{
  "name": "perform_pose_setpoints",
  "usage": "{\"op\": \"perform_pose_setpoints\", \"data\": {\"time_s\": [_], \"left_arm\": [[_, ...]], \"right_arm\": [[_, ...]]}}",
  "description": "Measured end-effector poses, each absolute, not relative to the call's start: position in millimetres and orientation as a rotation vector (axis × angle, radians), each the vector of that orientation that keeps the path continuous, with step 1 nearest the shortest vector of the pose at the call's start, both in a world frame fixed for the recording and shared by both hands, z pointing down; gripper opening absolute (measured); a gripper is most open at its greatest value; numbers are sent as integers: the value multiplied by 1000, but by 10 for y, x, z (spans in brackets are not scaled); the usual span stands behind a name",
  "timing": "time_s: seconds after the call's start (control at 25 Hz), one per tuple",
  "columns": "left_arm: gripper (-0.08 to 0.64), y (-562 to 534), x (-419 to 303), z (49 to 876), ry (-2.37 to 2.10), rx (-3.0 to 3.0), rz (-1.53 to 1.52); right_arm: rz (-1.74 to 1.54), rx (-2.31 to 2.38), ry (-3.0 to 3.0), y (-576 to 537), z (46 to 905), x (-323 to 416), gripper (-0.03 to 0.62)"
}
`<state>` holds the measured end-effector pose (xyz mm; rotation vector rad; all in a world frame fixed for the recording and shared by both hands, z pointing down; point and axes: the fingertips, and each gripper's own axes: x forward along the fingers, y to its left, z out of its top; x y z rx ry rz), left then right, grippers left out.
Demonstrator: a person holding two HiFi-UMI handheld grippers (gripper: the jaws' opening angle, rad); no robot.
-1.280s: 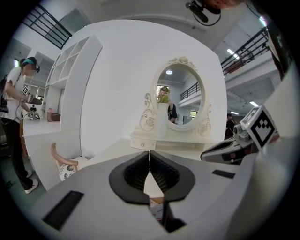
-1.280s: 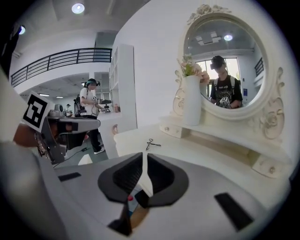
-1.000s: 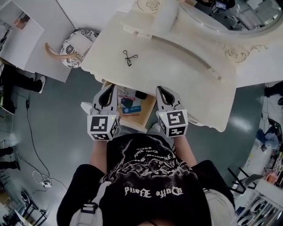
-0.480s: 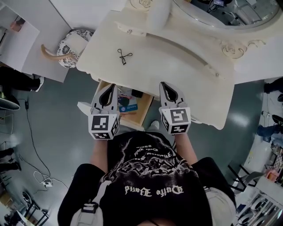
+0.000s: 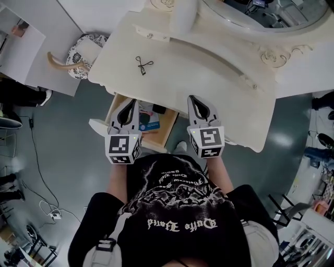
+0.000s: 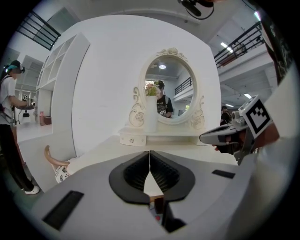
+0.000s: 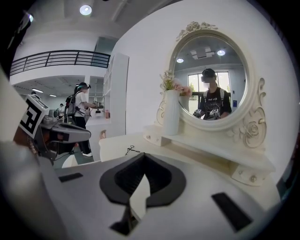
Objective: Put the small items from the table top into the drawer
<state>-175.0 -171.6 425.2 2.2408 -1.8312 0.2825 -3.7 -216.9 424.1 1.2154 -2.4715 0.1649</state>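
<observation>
A small black scissor-like tool point(image 5: 141, 64) lies on the cream dressing table point(image 5: 219, 83), toward its left end; it also shows in the right gripper view point(image 7: 131, 150). Under the table's front left edge the drawer point(image 5: 111, 107) stands pulled out with a blue card point(image 5: 151, 125) and other small things inside. My left gripper point(image 5: 128, 102) hangs over the open drawer, shut and empty point(image 6: 149, 153). My right gripper point(image 5: 192, 98) is over the table's front edge, also shut with nothing in it point(image 7: 143, 156). The tool lies well ahead of both.
A white vase point(image 5: 183, 15) and an oval mirror point(image 5: 271, 21) stand at the back of the table. A stool with a patterned cushion point(image 5: 83, 52) is to the table's left. A person point(image 6: 9, 112) stands at the far left.
Both grippers have drifted a little toward the table and stayed shut. The black tool has not moved on the table top.
</observation>
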Motion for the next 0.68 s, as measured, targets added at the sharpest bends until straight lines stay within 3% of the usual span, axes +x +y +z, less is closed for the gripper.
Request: {"op": "perform_pose_setpoints", "data": {"time_s": [0.68], "left_arm": [[15,-1572,-1640,4292,-1835,2255,332]], "right_arm": [[149,1189,-2483,-2042,4303,40,9]]}}
